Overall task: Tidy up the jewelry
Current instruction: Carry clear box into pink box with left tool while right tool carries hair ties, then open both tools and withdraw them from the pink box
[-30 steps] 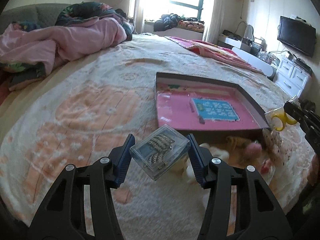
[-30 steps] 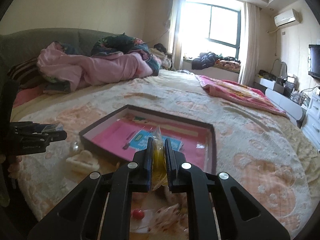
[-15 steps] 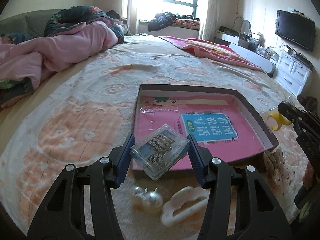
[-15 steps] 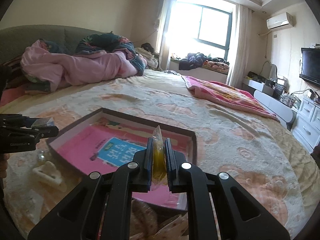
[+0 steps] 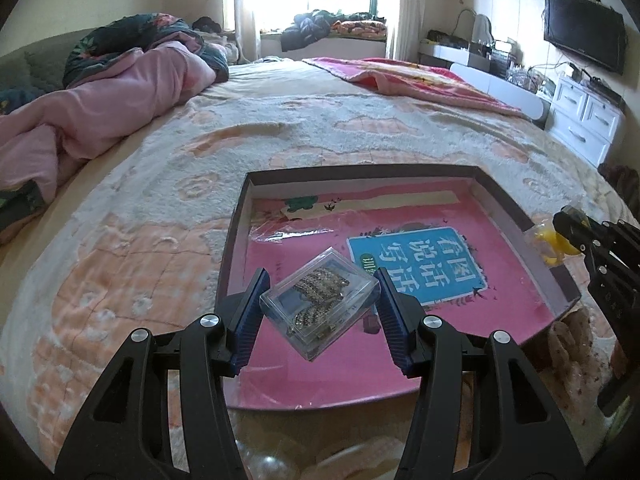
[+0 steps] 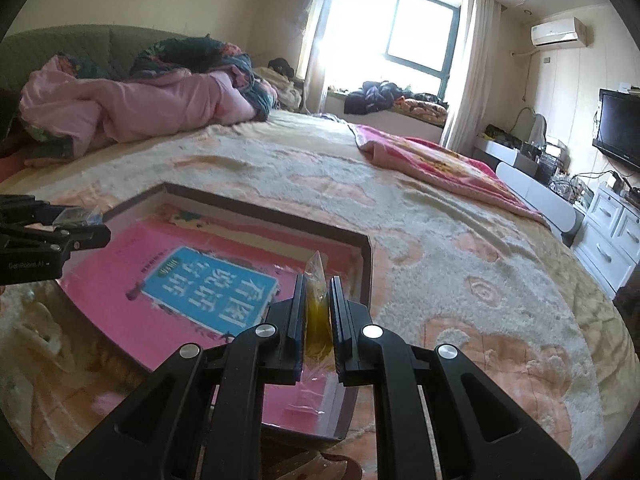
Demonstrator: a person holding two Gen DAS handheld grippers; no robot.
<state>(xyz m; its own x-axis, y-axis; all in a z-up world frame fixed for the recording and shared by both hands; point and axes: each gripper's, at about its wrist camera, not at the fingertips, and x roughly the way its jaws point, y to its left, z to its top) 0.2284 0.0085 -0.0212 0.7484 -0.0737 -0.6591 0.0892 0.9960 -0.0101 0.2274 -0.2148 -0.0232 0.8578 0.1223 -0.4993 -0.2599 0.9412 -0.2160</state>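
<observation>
left wrist view: the left gripper [image 5: 320, 308] has its blue-padded jaws partway apart, clamped on a small clear plastic case [image 5: 319, 304] that sits tilted between them, one corner down. inside the case lies glittery gold-and-dark jewelry [image 5: 318, 298]; what kind is too small to tell. the case hangs over the near-left part of a shallow dark-rimmed box [image 5: 520, 216] resting on the patterned blanket [image 5: 140, 240] of the bed. the box floor is pink, with a blue panel [image 5: 416, 264] of large white chinese characters, and a cream strip [image 5: 400, 202] along the far edge. a pale rounded object [image 5: 272, 464] lies on the blanket by the box's near edge, blurred. at the right edge of this view the right gripper [image 5: 568, 230] reaches over the box's right rim.

right wrist view: the right gripper [image 6: 318, 312] has its jaws nearly together, pinching a thin clear bag [image 6: 317, 280] with something yellow [image 6: 318, 320] in it; the bag's top sticks up past the fingertips. it hangs over the box's [image 6: 256, 220] near-right corner. the blue panel [image 6: 208, 292] shows here too. the left gripper [image 6: 80, 226] enters from the left edge over the box's left side, the case [image 6: 74, 216] between its jaws, white lettering "genrobot.ai" on its body. pink bedding [image 6: 140, 104] is heaped at the head of the bed.
</observation>
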